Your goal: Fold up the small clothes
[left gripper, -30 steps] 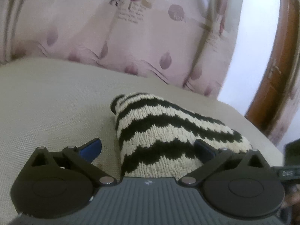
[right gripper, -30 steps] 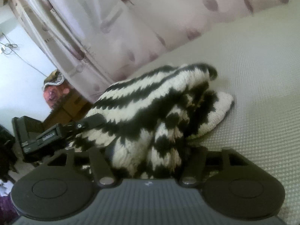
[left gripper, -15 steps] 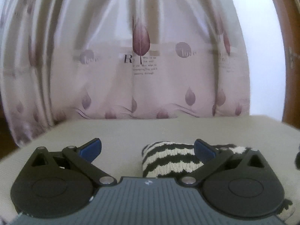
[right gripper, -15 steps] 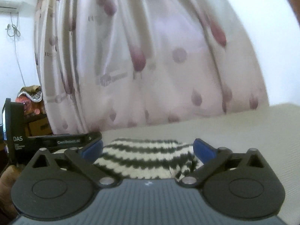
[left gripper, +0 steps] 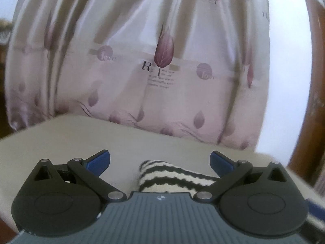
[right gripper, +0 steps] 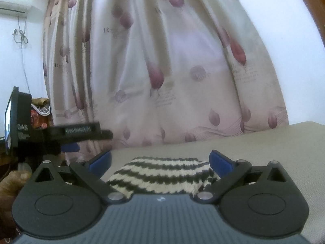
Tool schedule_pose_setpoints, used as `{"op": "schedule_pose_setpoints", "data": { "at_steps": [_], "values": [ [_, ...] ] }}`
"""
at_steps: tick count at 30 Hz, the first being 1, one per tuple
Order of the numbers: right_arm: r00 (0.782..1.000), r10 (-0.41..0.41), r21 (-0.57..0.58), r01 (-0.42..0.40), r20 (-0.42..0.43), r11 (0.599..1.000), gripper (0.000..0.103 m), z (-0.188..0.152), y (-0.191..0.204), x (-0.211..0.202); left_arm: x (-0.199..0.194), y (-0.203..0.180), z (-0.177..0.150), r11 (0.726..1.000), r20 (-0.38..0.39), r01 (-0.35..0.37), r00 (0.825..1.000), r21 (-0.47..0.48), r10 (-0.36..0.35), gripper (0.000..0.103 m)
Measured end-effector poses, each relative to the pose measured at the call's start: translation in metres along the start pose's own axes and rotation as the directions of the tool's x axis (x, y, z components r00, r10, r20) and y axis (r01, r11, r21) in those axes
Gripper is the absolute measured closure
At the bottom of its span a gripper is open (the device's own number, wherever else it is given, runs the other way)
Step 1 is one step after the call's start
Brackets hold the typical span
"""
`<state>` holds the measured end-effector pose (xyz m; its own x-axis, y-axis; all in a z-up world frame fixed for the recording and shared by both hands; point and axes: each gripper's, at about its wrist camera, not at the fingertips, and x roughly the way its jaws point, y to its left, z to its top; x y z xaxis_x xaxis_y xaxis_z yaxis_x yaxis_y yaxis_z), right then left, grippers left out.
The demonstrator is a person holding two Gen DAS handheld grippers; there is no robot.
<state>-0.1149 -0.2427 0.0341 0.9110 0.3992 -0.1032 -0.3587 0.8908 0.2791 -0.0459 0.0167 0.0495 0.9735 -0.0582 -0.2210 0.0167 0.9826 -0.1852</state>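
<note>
A pale pink curtain printed with purple leaves and small lettering hangs in folds behind the beige textured surface. A brown wooden frame stands at the right edge. In the right wrist view a white air conditioner sits high on the wall, a loose cord dangling below it (some cluttered, colourful items lie further down, too blurred to identify)

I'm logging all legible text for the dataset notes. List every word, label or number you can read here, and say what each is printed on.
"R" beside a leaf print, on the curtain; the small lines under it are too blurred to read.
"love", in round purple dots on the curtain, only partly legible.
"DAS" on the black block of the left gripper, seen from the right wrist.
The label on that gripper's bar is too blurred to read.
The striped knit carries no text.
</note>
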Motion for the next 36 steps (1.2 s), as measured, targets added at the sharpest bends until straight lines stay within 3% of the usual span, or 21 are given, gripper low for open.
{"op": "schedule_pose_setpoints", "data": {
  "at_steps": [13, 19, 36],
  "values": [
    [0.999, 0.018, -0.023, -0.019, -0.034, 1.0, 0.0, -0.006, 0.009, -0.004, -0.018, -0.026, -0.007, 0.984, 0.07, -0.02, 0.998, 0.175, 0.008, 0.0],
    [0.999, 0.009, -0.03, -0.01, -0.031, 0.999, 0.0, -0.006, 0.012, -0.007, -0.019, -0.039, -0.017, 0.973, 0.052, -0.011, 0.999, 0.229, -0.001, 0.0],
    [1.0, -0.015, -0.056, 0.014, -0.027, 0.998, 0.0, -0.008, 0.015, -0.009, -0.012, -0.043, -0.031, 0.976, -0.007, 0.004, 1.0, 0.217, -0.003, 0.0]
  ]
}}
